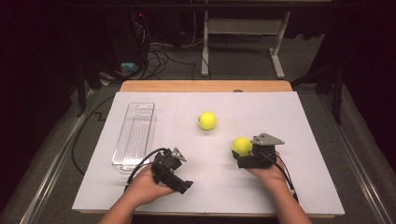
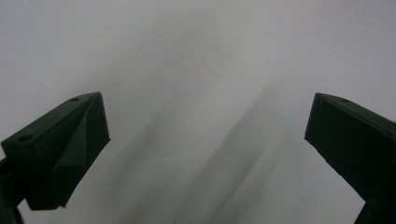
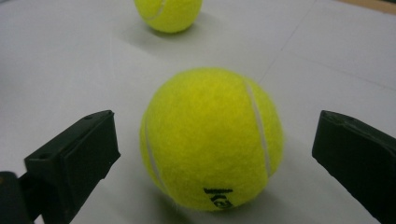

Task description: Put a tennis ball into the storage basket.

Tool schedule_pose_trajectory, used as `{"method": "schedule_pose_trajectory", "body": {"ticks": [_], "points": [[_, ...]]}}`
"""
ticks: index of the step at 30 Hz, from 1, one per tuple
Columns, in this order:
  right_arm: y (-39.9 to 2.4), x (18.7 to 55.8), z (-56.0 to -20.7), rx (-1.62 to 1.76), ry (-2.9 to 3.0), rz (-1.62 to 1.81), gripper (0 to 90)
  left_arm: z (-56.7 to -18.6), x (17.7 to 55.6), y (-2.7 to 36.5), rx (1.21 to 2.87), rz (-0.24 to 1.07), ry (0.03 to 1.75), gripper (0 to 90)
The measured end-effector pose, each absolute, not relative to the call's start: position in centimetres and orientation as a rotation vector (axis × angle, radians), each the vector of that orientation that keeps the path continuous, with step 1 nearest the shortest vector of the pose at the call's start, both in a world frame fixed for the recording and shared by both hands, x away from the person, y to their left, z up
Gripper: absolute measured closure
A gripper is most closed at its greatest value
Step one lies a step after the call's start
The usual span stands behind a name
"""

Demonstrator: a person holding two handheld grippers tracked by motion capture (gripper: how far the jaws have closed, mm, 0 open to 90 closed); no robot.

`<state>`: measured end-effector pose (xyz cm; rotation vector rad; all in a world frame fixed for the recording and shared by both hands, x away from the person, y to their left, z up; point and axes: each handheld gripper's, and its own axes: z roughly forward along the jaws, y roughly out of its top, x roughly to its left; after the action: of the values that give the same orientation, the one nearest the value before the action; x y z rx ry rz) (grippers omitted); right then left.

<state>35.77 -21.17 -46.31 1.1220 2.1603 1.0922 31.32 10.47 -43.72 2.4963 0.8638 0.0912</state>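
At five o'clock on the counter (image 1: 299, 186): right gripper (image 3: 215, 144) fingers released around near tennis ball (image 3: 212, 137), not yet clenched. Left gripper (image 2: 205, 126) released, empty. Second ball (image 1: 207, 120), clear tray (image 1: 135, 133) still untouched.

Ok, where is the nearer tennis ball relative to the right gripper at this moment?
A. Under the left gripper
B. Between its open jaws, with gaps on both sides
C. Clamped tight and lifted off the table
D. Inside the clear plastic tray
B: in the right gripper view, the nearer tennis ball sits on the table between the jaws of the right gripper, with a gap on each side.
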Motion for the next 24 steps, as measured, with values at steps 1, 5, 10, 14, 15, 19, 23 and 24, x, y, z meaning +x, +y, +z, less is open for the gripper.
{"method": "schedule_pose_trajectory", "body": {"ticks": [1,5,10,14,15,19,23,24], "points": [[-21.17,35.77,-46.31,1.122,2.160,1.092,1.8,-43.72,31.32,10.47,2.496,0.091,0.864,0.6],[-21.03,35.80,-46.51,1.125,2.193,1.060,8.3,-43.71,31.27,10.43,2.499,0.091,0.858,0.6],[-21.12,35.89,-46.71,1.139,2.209,1.025,16.9,-43.69,31.25,10.38,2.493,0.093,0.856,0.6],[-21.14,35.91,-46.80,1.146,2.222,1.024,23.4,-43.69,31.24,10.34,2.490,0.097,0.857,0.6],[-21.11,35.89,-46.80,1.140,2.228,1.033,25.2,-43.68,31.25,10.35,2.491,0.097,0.858,0.6],[-21.09,35.90,-46.83,1.138,2.224,1.035,26.5,-43.70,31.28,10.35,2.490,0.096,0.860,0.6],[-21.08,35.90,-46.87,1.134,2.219,1.038,27.1,-43.71,31.25,10.31,2.490,0.096,0.859,0.7],[-21.04,35.86,-46.87,1.127,2.217,1.034,27.3,-43.70,31.24,10.31,2.489,0.098,0.859,0.6]]}}
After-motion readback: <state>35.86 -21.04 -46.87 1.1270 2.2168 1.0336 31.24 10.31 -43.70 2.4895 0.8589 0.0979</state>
